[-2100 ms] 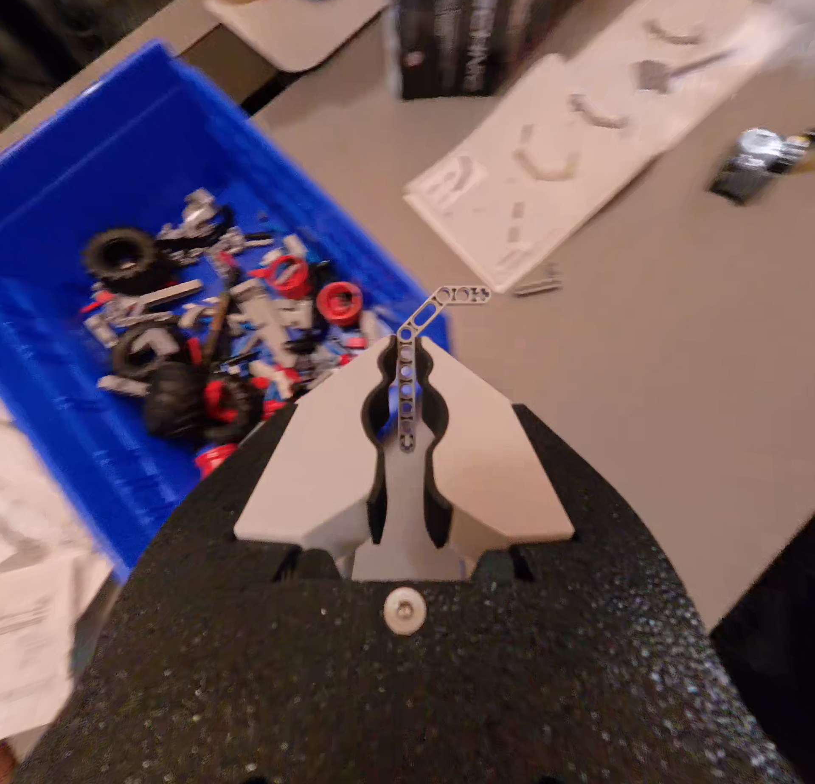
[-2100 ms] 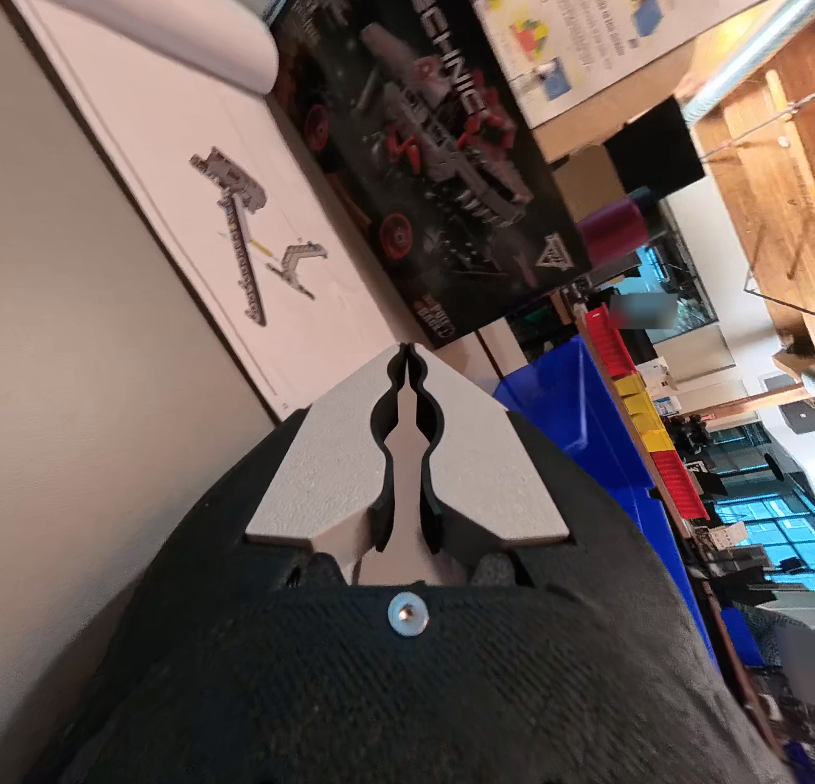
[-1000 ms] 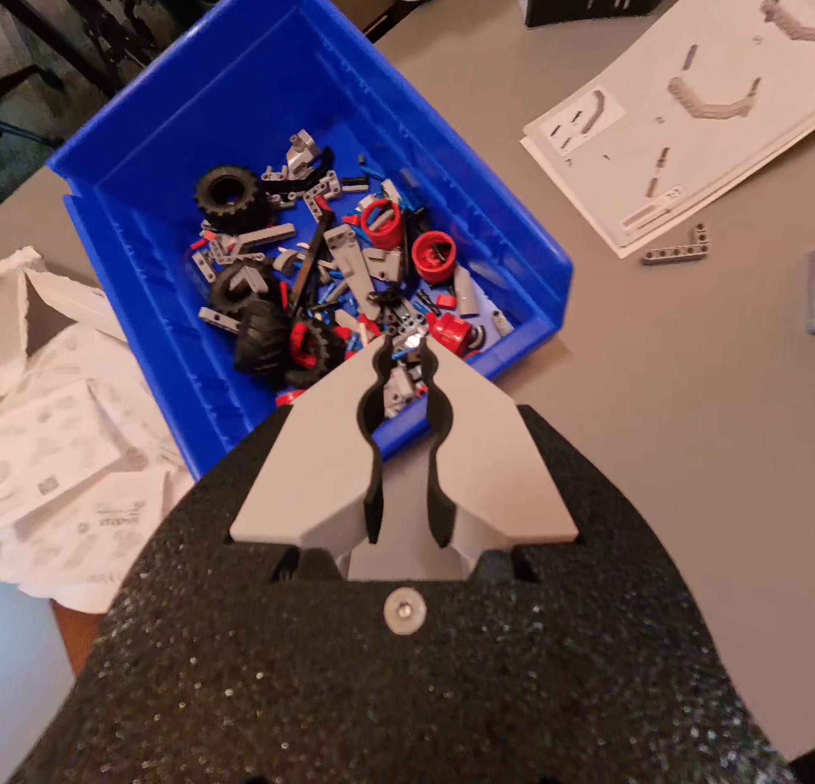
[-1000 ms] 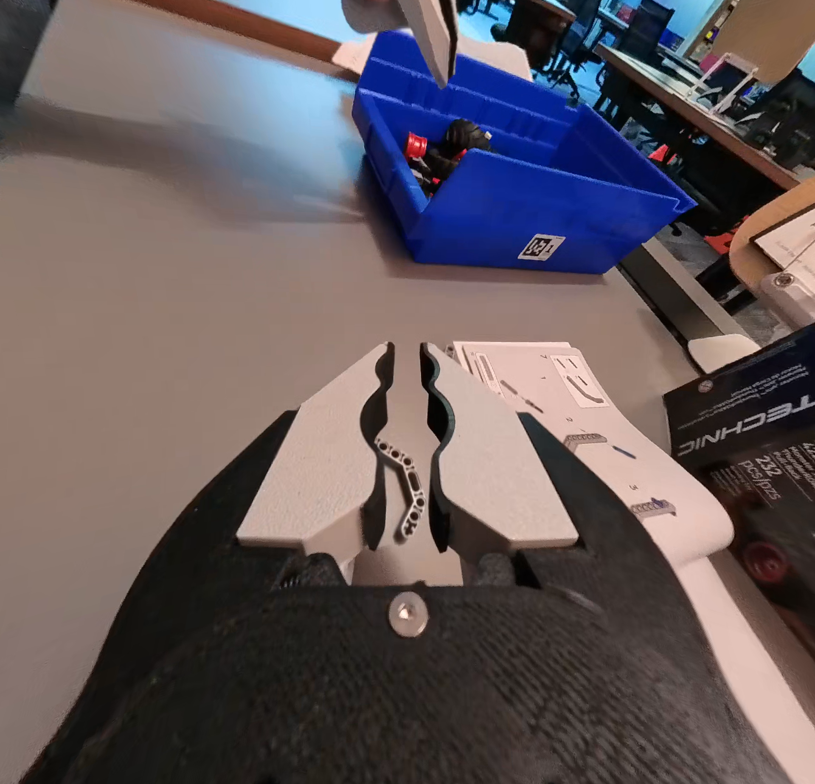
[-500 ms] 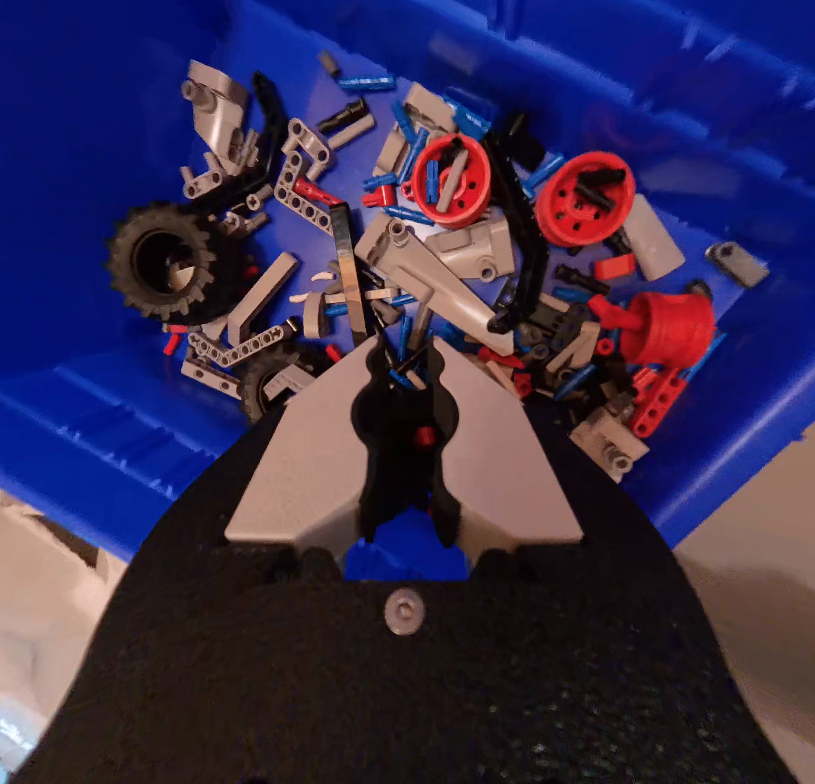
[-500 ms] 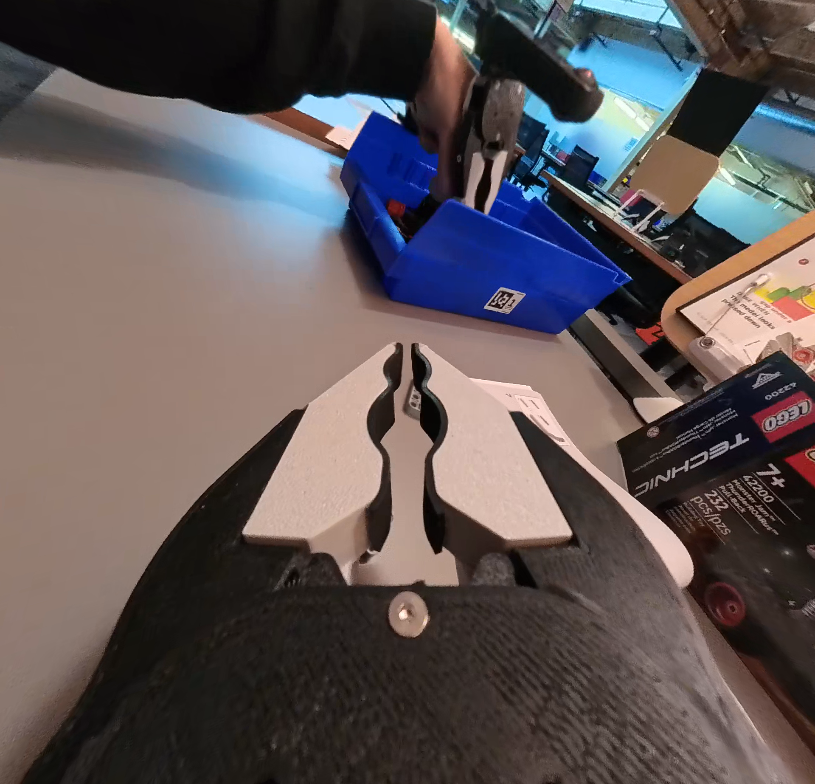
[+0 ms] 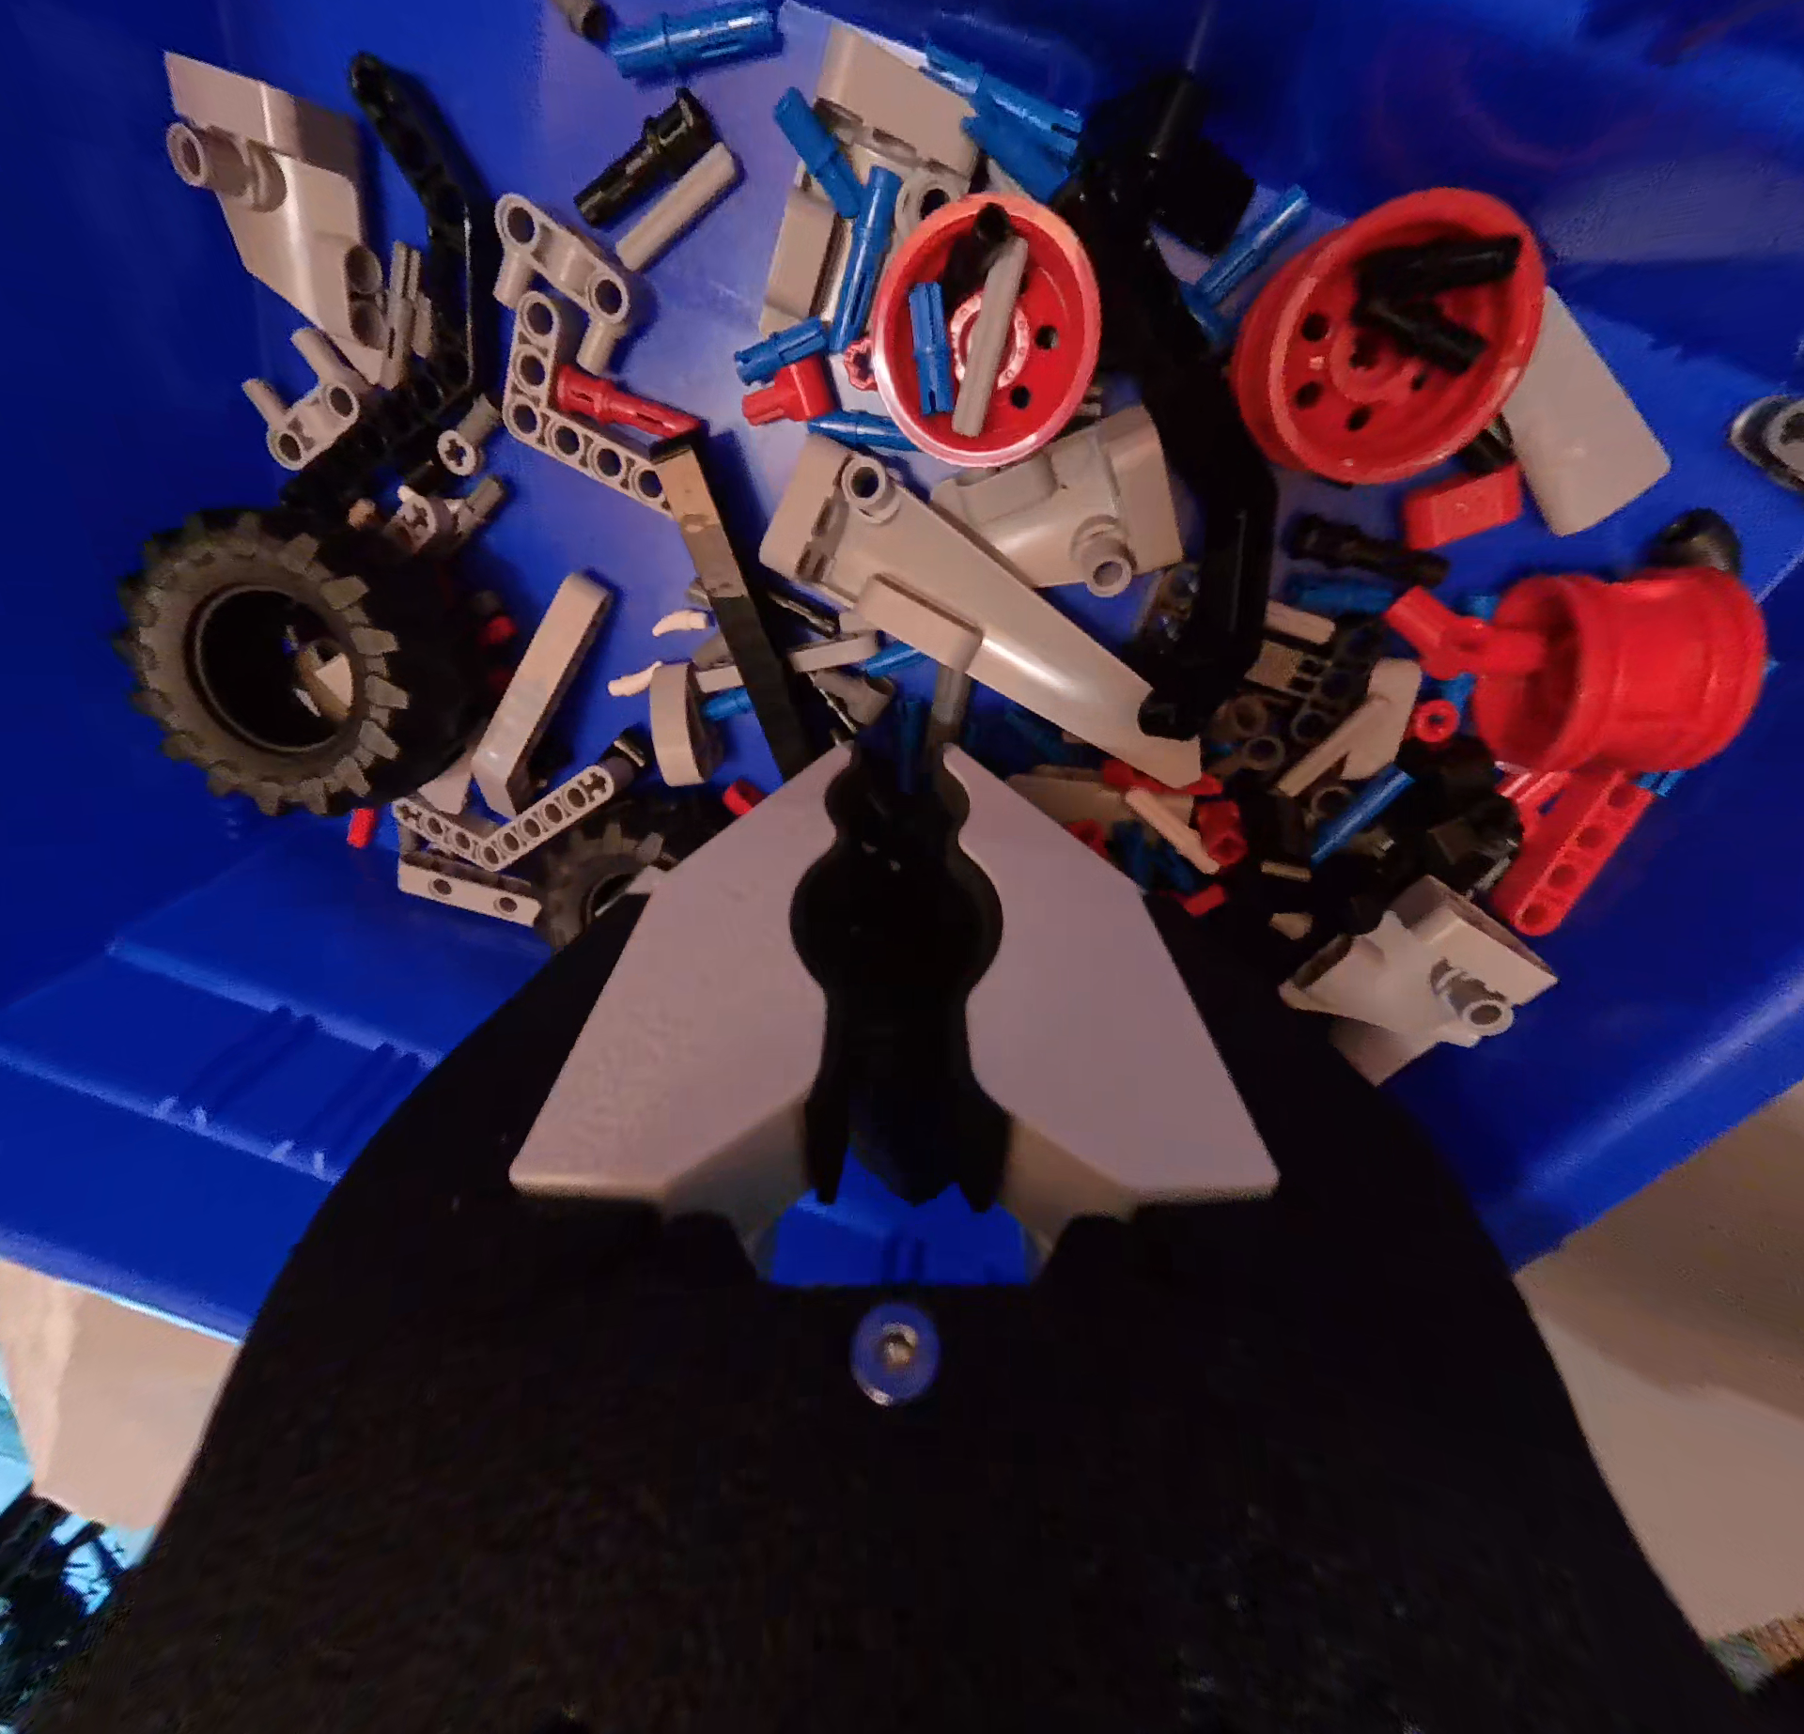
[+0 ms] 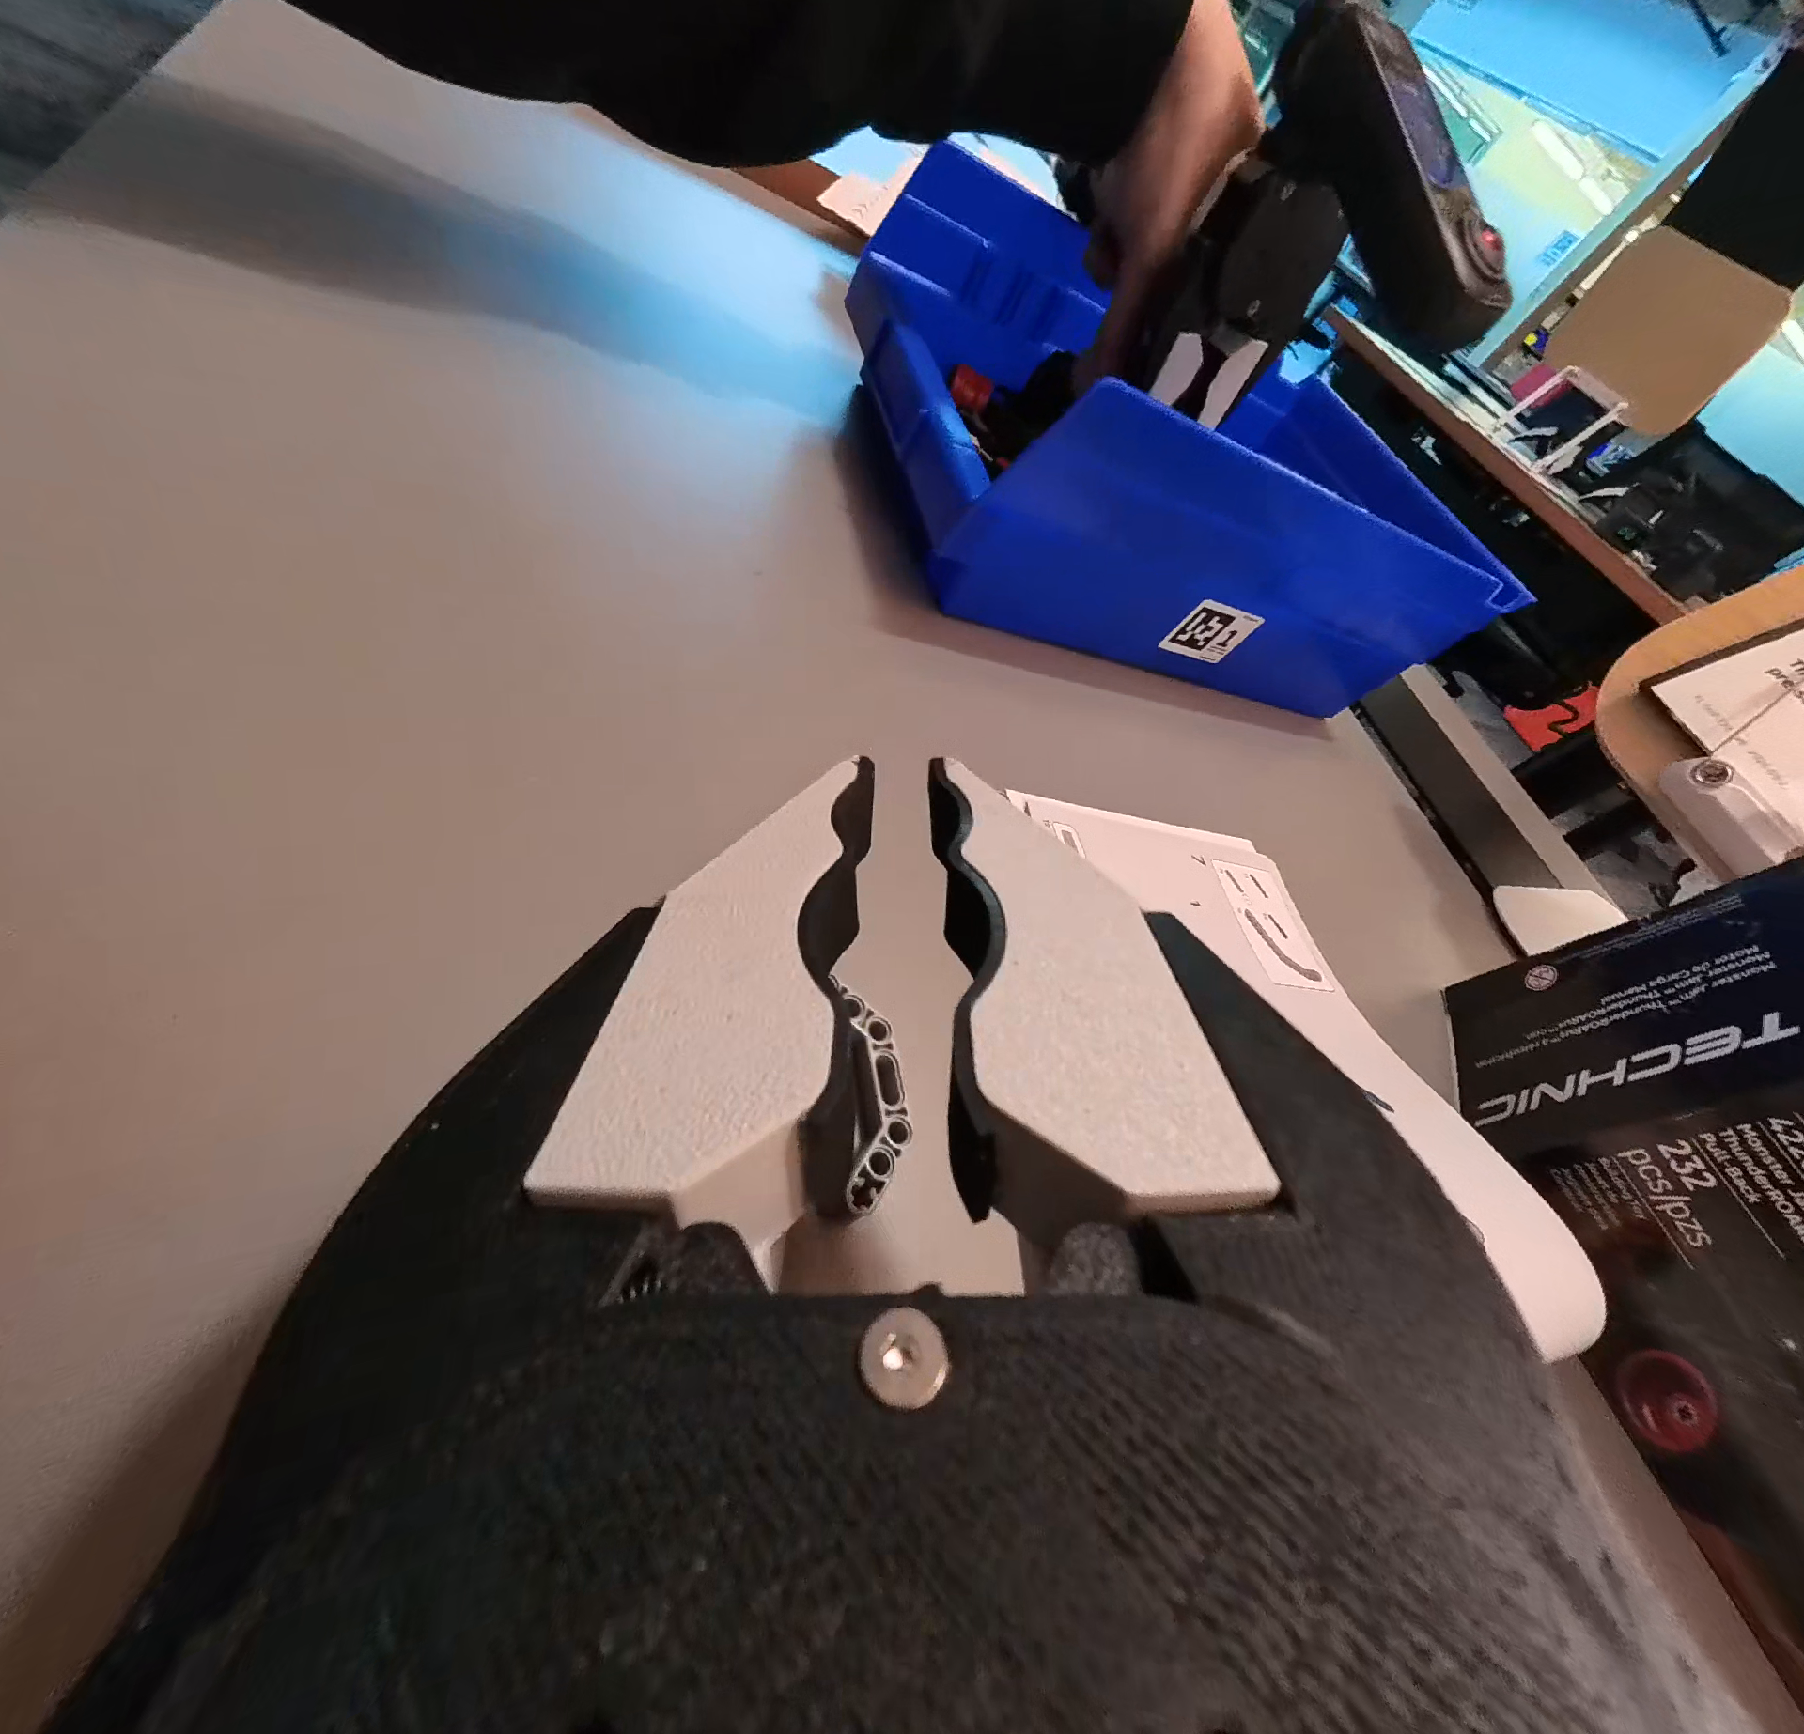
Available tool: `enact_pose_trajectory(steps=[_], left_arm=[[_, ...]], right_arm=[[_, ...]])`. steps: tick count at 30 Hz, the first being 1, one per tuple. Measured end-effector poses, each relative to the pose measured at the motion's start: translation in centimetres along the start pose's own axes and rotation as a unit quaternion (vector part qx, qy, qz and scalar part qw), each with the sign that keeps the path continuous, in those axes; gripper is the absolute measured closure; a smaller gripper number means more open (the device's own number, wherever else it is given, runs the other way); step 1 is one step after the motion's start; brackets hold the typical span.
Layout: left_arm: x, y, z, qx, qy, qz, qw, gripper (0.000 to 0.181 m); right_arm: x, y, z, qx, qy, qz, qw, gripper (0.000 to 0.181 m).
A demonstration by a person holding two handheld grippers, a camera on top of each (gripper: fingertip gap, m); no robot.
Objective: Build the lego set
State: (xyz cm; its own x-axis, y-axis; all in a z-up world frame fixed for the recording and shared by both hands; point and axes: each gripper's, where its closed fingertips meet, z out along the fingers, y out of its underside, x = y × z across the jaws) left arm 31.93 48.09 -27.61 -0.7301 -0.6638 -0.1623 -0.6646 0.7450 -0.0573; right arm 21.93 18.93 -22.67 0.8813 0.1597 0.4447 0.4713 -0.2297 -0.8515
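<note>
My left gripper [image 7: 903, 760] is down inside the blue bin [image 7: 293, 1053], over a heap of loose lego parts. Its jaws stand a narrow gap apart, with a small blue pin [image 7: 908, 723] and a grey axle [image 7: 952, 701] right at the tips. It also shows in the right wrist view [image 8: 1206, 379], held by a hand in the bin [image 8: 1220, 536]. My right gripper [image 8: 898, 770] is slightly open, low over the grey table. A grey bent beam [image 8: 874, 1121] lies between its fingers, close to the left one.
The bin holds a black tyre [image 7: 264, 653], red wheels [image 7: 986, 331], grey panels [image 7: 957, 614] and several pins. A white instruction booklet [image 8: 1171, 867] and the dark set box [image 8: 1660, 1102] lie right of my right gripper. A dark sleeve [image 8: 879, 28] crosses above the table.
My left gripper let go of the grey bent beam, moved over the bin and sank down into the parts. My right gripper swung to face the bin and opened a little over the beam.
</note>
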Motion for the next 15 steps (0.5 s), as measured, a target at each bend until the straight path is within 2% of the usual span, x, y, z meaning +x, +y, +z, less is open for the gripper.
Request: enact_pose_trajectory(steps=[6,15], left_arm=[[0.4,-0.8,-0.1,0.021,0.004,0.023,0.999,0.171],[-0.7,0.3,-0.1,-0.011,-0.023,0.037,0.999,0.168]], right_arm=[[-0.3,-0.1,0.1,0.001,-0.003,0.002,1.000,0.171],[-0.7,0.0,0.2,-0.005,-0.002,-0.001,1.000,0.170]])
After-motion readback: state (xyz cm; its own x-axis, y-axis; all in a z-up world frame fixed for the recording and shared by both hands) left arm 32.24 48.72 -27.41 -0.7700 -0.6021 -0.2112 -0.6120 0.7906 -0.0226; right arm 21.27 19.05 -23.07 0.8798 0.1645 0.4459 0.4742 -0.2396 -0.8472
